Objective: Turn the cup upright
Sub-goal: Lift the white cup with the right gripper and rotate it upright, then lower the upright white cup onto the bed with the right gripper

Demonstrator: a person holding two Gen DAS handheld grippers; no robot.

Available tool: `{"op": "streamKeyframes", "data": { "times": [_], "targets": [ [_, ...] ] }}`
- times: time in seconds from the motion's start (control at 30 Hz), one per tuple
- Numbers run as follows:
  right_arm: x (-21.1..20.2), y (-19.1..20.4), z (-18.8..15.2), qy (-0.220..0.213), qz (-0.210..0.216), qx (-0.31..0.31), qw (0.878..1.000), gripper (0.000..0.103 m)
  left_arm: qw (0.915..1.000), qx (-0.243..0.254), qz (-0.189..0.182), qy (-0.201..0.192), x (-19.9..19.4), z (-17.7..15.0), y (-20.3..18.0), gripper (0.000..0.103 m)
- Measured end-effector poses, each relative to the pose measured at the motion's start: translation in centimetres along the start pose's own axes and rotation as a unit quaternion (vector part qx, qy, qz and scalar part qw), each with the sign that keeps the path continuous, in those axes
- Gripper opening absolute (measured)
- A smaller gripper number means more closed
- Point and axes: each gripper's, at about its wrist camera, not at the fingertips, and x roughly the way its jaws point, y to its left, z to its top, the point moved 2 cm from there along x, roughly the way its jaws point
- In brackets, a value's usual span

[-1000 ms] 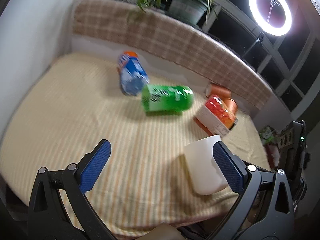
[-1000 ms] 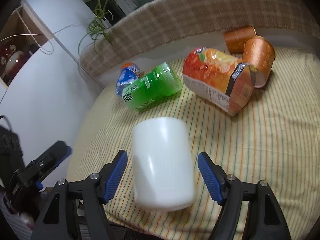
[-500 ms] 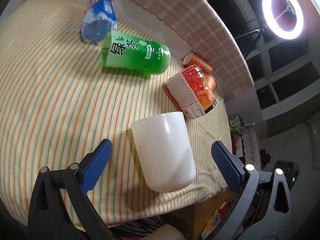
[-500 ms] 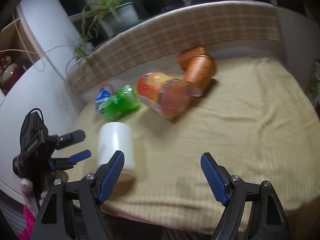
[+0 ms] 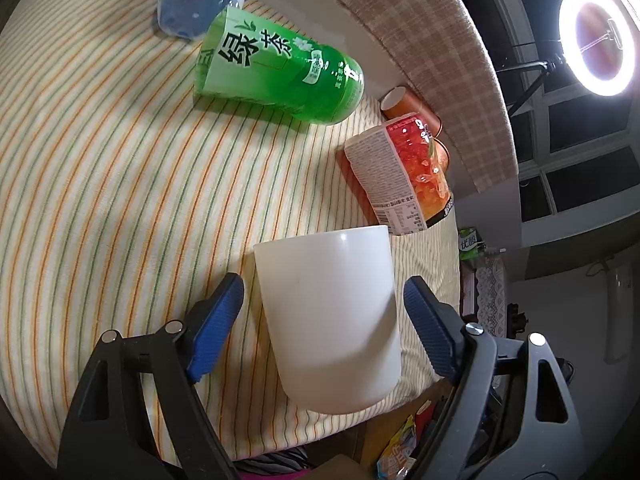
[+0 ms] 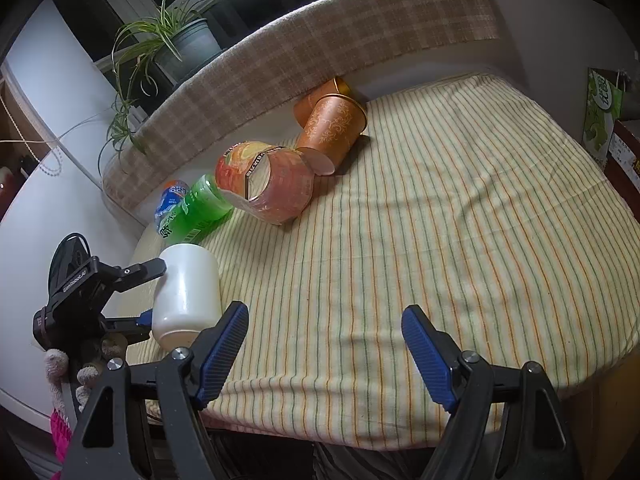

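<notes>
Straddling the white cup (image 5: 326, 316), left claw (image 5: 324, 320) hides its rim.

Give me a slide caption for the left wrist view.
Open left claw straddles the upside-down white cup on striped cloth.

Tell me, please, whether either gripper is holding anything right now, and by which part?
Nothing is held. The left gripper is open, straddling the white cup's side wall, with gaps showing on both sides. The right gripper is open over the striped tablecloth.
</notes>
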Motion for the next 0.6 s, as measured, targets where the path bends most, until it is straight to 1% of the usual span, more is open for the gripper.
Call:
{"op": "streamKeyframes", "data": {
  "times": [0.1, 0.23, 0.5, 0.6],
  "targets": [
    [0.0, 0.0, 0.0, -0.001, -0.002, -0.001, 1.000, 0.081, 1.0000, 0.001, 0.001, 0.002, 0.4, 0.0, 0.1, 0.083],
    [-0.1, -0.4, -0.1, -0.007, -0.011, 0.006, 1.000, 0.081, 1.0000, 0.005, -0.003, 0.003, 0.6, 0.1, -0.2, 0.077],
    [0.1, -0.8, -0.1, -0.004, -0.012, 0.012, 1.000, 0.081, 0.9995, 0.029, 0.011, -0.010, 0.4, -0.1, -1.1, 0.076],
    [0.2, -0.7, -0.1, -0.003, -0.011, 0.011, 1.000, 0.081, 0.9979, 0.055, 0.022, -0.026, -0.2, -0.4, -1.9, 0.075]
  ]
}}
